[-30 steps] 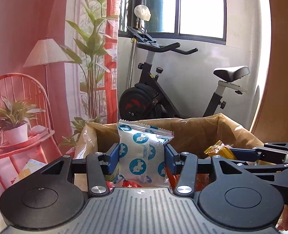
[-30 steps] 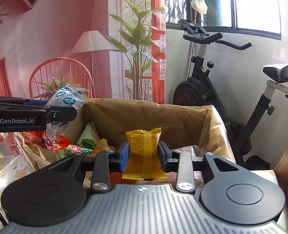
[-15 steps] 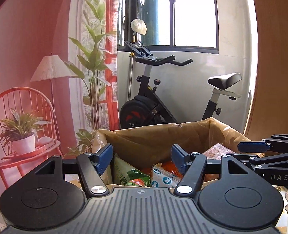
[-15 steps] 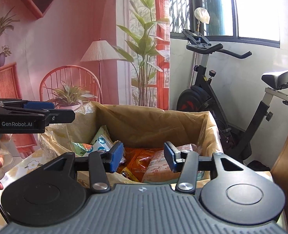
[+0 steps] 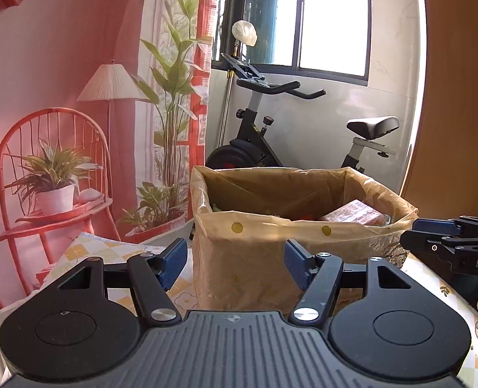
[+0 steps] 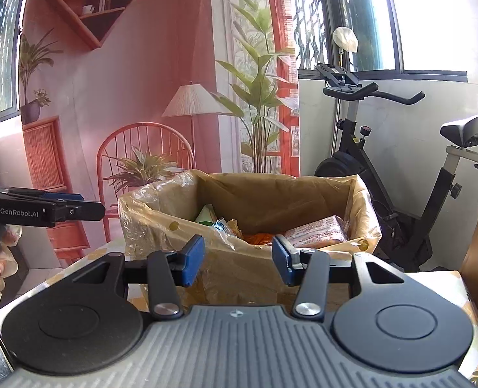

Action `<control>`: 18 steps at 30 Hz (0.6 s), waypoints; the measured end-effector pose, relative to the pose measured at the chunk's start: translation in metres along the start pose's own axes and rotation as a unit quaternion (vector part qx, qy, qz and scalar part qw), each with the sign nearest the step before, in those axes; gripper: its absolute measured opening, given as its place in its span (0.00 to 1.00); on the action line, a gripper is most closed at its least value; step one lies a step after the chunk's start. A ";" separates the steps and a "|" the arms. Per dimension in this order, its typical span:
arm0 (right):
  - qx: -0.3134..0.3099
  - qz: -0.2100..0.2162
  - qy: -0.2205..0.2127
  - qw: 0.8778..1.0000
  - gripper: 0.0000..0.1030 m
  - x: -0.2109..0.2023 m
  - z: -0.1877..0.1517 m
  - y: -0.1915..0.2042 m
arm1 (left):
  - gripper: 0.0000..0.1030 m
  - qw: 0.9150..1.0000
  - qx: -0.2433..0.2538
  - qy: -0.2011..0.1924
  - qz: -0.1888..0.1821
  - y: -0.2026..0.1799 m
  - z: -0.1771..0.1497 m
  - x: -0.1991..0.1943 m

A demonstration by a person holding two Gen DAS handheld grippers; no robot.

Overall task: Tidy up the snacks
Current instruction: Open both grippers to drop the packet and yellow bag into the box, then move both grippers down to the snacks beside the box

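Both grippers, left gripper (image 5: 235, 265) and right gripper (image 6: 238, 260), stand with jaws apart and nothing between them, short of the lined snack box (image 6: 310, 200) straight ahead on the worktop (image 5: 87, 252); neither looks clearly nearer. Snack packets (image 6: 316, 231) lie inside.

We see a tabletop (image 5: 87, 252) covered by a cloth with a pale yellow check and small flower prints. Directly on it stands a cardboard box (image 5: 245, 265) lined with a translucent yellowish plastic bag (image 5: 303, 226), whose edges fold over the box's rim.
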State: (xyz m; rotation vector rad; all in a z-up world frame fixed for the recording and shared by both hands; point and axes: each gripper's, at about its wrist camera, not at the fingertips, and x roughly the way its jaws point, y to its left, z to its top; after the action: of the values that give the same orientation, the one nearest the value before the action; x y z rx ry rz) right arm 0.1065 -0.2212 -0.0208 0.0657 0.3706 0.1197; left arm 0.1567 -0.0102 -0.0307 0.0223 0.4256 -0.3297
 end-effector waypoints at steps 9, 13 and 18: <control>0.033 -0.006 0.023 0.999 0.48 -0.014 -0.045 -0.012 | 0.60 0.997 -0.037 0.067 0.025 0.028 -0.057 0.007; 0.052 -0.016 0.046 0.997 0.48 -0.012 -0.069 -0.019 | 0.54 0.995 -0.036 0.093 0.024 0.032 -0.074 0.020; 0.071 -0.028 0.078 0.994 0.48 -0.002 -0.099 -0.028 | 0.48 0.992 -0.025 0.121 0.018 0.028 -0.092 0.046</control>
State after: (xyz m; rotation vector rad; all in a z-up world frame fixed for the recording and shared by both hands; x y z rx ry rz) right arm 0.0710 -0.2454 -0.1146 0.1877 0.5364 0.0430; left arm 0.1679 0.0103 -0.1349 0.0208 0.6723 -0.2815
